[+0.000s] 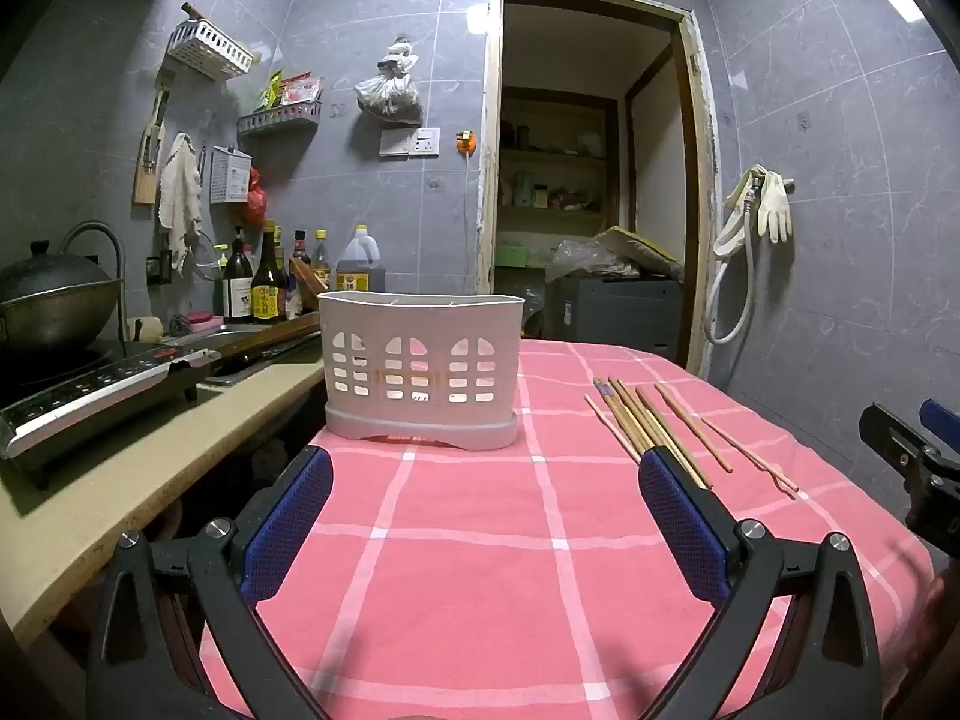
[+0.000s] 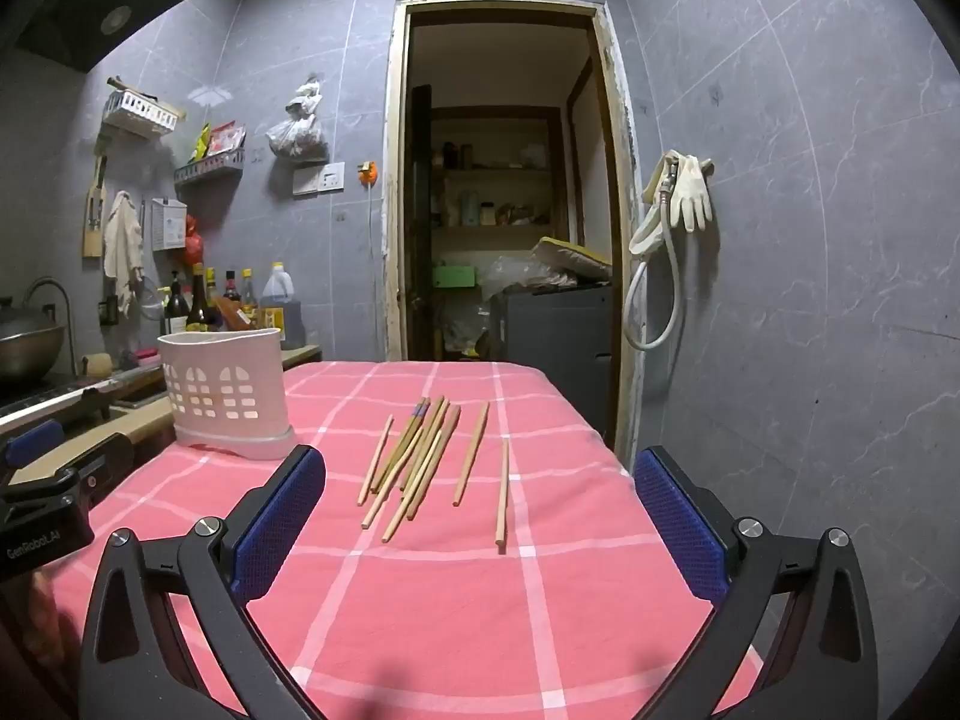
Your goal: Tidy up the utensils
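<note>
Pink checked cloth (image 2: 420, 600) is seen covering the table; a white perforated utensil basket (image 1: 420, 372) stands upright on its far left part, beside the counter (image 1: 150, 468); wooden chopsticks (image 2: 420, 462) lie loose on the cloth to the right of the basket, well apart from it, most bunched together, two set off singly. The left gripper (image 1: 486, 480) is held spread wide over bare cloth before the basket, nothing between its pads; the right gripper (image 2: 480, 480) is likewise spread wide, empty, with the chopsticks lying beyond its fingertips.
</note>
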`<state>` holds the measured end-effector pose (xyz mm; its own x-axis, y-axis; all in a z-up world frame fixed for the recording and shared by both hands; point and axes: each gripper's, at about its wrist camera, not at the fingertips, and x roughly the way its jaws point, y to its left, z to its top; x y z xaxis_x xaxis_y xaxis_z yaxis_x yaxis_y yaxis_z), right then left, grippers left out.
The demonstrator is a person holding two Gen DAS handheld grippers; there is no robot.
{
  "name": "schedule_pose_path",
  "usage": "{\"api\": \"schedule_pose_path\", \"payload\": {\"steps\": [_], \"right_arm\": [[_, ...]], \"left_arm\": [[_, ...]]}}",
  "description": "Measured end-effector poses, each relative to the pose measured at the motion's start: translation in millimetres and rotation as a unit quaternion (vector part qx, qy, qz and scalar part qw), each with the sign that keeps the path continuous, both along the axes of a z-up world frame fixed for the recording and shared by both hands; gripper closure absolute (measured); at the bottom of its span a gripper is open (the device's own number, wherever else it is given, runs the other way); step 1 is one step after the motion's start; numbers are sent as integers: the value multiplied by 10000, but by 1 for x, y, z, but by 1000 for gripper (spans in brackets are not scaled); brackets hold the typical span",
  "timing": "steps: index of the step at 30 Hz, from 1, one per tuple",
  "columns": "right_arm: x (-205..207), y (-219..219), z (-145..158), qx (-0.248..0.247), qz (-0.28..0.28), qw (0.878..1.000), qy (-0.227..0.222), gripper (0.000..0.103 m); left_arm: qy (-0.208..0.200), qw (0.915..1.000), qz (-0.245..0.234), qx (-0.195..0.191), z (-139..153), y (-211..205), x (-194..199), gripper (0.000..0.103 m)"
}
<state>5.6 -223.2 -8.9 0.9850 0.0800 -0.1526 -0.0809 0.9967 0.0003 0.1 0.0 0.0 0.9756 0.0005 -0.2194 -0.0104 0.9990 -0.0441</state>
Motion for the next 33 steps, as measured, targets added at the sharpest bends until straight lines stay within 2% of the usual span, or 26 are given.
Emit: {"api": "schedule_pose_path", "payload": {"steps": [33], "right_arm": [[1, 2, -2, 19, 3, 10000, 47, 0]], "left_arm": [[14, 10000, 2, -33, 0, 0, 0, 3]]}}
